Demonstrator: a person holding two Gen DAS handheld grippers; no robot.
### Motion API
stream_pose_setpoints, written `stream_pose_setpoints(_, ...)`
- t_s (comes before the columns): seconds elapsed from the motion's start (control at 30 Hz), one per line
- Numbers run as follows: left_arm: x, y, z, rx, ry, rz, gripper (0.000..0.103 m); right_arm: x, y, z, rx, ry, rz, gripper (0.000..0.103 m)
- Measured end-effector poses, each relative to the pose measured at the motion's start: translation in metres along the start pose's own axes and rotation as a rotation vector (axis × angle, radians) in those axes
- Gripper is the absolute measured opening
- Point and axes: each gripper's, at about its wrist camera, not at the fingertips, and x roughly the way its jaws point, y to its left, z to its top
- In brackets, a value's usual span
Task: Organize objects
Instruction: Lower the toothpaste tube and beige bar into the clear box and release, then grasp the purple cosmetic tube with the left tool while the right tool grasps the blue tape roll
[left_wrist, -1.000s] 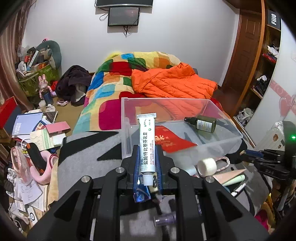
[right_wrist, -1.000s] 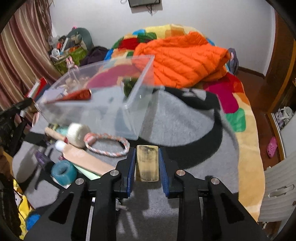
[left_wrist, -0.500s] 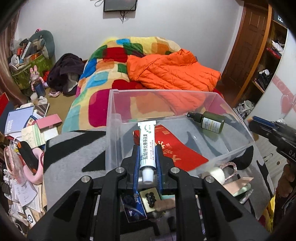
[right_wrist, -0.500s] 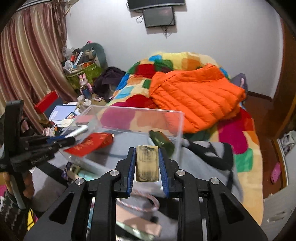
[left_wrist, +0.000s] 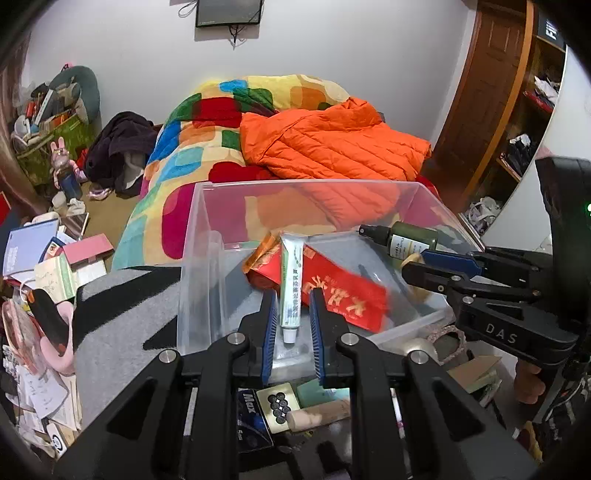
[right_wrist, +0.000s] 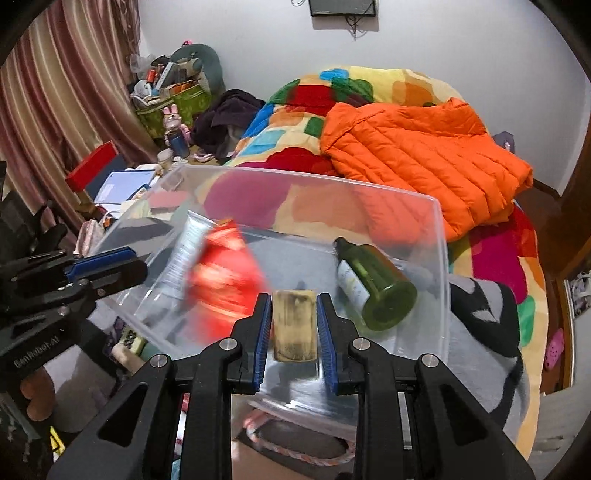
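Note:
A clear plastic bin (left_wrist: 207, 266) (right_wrist: 441, 236) sits on the grey blanket. In it lie a red envelope (left_wrist: 340, 291) (right_wrist: 221, 284) and a green spray bottle (left_wrist: 406, 238) (right_wrist: 373, 284). My left gripper (left_wrist: 292, 325) is open over the bin's near edge; a white ointment tube (left_wrist: 291, 284) (right_wrist: 184, 251) lies between its fingers, not squeezed, resting on the envelope. My right gripper (right_wrist: 294, 325) is shut on a yellowish flat block (right_wrist: 294, 325) and holds it over the bin. Each gripper shows in the other's view, the right one (left_wrist: 436, 267) and the left one (right_wrist: 107, 266).
A rope ring (right_wrist: 295, 448), tape roll (left_wrist: 421, 352), small boxes (left_wrist: 266, 406) and a tube lie on the blanket beside the bin. An orange jacket (left_wrist: 332, 144) lies on the colourful quilt behind. Clutter covers the floor at left (left_wrist: 55, 266).
Both grippers moved forward over the bin. The left gripper's fingers opened and the tube dropped onto the red envelope. The right gripper still holds the block.

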Motion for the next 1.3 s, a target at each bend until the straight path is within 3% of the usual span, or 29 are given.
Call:
stream_pose_setpoints(0.13,-0.007,-0.001,-0.001,0.007,-0.011,0.008,0.020,-0.010,0.007,-0.002,-0.043,-0.019,-0.036,0.024)
stream_pose_setpoints(0.33,-0.028,0.001,-0.006,0.006,-0.049,0.018,0.038,-0.039,0.012,-0.009,-0.066,-0.073,-0.054,0.035)
stream_pose_setpoints(0.43,-0.043,-0.002,-0.011,0.027,-0.078,0.043,0.049,-0.056,0.011,-0.016,-0.071,-0.101,-0.061,0.038)
stream_pose_setpoints(0.5,-0.053,-0.001,-0.016,0.040,-0.094,0.045,0.063,-0.067,0.009,-0.022,-0.075,-0.114,-0.057,0.044)
stream_pose_setpoints(0.57,-0.061,-0.002,-0.023,0.055,-0.102,0.044,0.067,-0.076,0.008,-0.029,-0.081,-0.127,-0.056,0.048)
stream_pose_setpoints(1.03,-0.043,-0.023,-0.089,0.087,0.075,-0.051,0.071,-0.087,0.018,-0.100,-0.064,-0.029,0.040,0.051)
stream_pose_setpoints(1.2,-0.037,-0.034,-0.095,0.137,0.099,-0.077,0.080,-0.078,0.028,-0.112,-0.069,0.010,0.073,0.051)
stream_pose_setpoints(1.3,-0.030,-0.041,-0.097,0.167,0.118,-0.098,0.080,-0.074,0.031,-0.116,-0.068,0.025,0.084,0.051)
